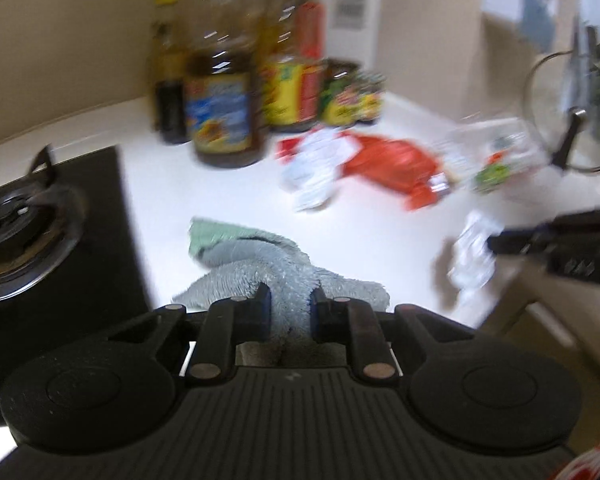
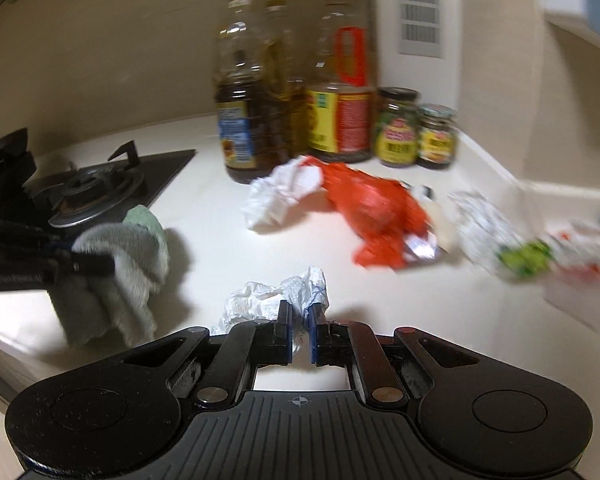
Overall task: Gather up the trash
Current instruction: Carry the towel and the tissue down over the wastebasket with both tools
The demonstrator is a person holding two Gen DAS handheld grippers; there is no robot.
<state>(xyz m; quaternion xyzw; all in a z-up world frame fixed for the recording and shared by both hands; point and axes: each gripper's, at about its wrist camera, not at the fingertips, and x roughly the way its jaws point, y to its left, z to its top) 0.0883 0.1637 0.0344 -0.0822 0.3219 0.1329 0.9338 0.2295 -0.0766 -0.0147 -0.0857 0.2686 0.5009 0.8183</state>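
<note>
Nearest the counter's front edge, the right gripper (image 2: 299, 322) is clamped on a crumpled white wrapper (image 2: 284, 296). To its left, the left gripper (image 1: 290, 304) pinches a grey cloth (image 1: 260, 268). Farther back and right lies an orange bag (image 2: 374, 208), long axis left-right, closer to the right gripper.

Crumpled white plastic scrap (image 2: 276, 300): pinched between the right gripper (image 2: 300, 330) fingers, near the counter's front edge.
White paper wad (image 2: 280, 196): crumpled, touching the orange bag.
Orange plastic bag (image 2: 376, 212): crushed, mid-counter before the bottles.
Clear printed wrappers (image 2: 512, 240): blurred, far right.
</note>
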